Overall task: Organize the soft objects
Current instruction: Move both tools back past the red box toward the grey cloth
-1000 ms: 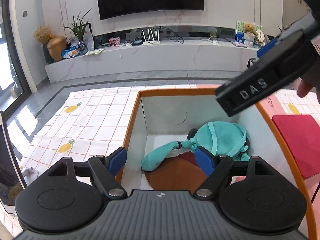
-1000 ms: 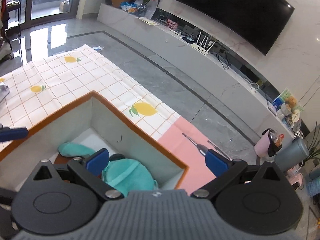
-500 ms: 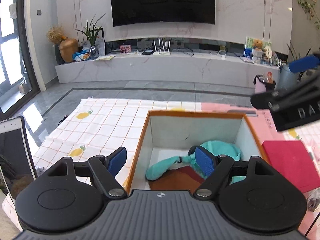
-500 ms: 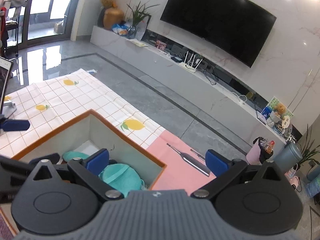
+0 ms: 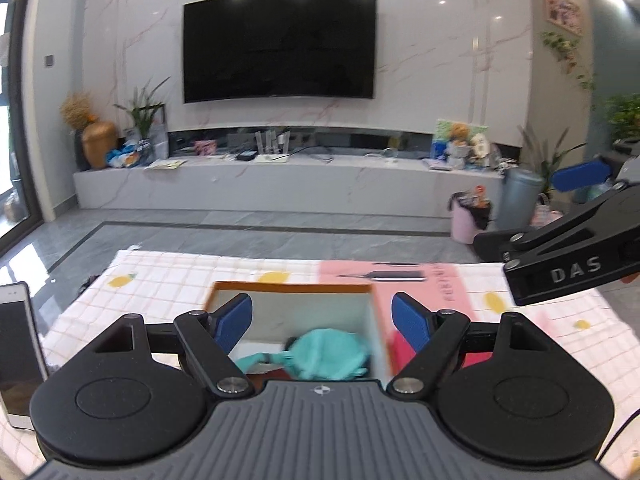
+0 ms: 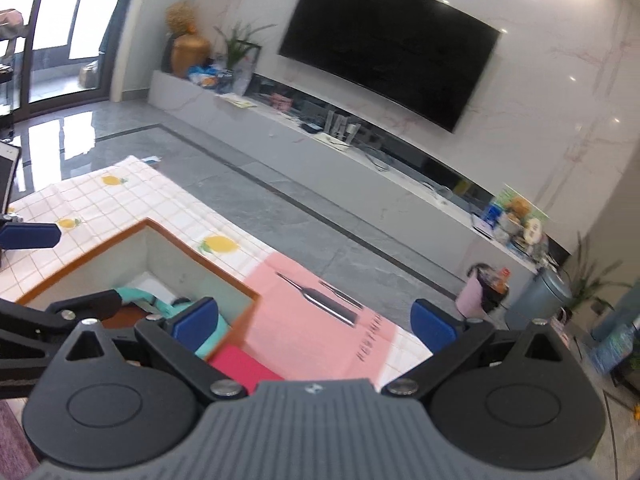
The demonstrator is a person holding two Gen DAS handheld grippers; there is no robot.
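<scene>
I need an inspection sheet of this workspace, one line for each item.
Surface: checked lemon-print cloth with a pink mat on top.
Job's things: teal soft toy lies inside the orange-rimmed box; red pad beside the box.
Clutter: phone at the cloth's left edge.
Grippers: left gripper open, empty; right gripper open, empty.
Cables: nothing seen on the cloth.
Surroundings: wall television, marble bench, grey floor.

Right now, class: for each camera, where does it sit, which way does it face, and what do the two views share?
Left wrist: sits behind the open left tool, facing the TV wall over the box; the right tool shows at right.
Right wrist: sits behind the open right tool, angled left toward the TV; the left tool's finger shows.
Shared: box, teal plush, checked cloth.
</scene>
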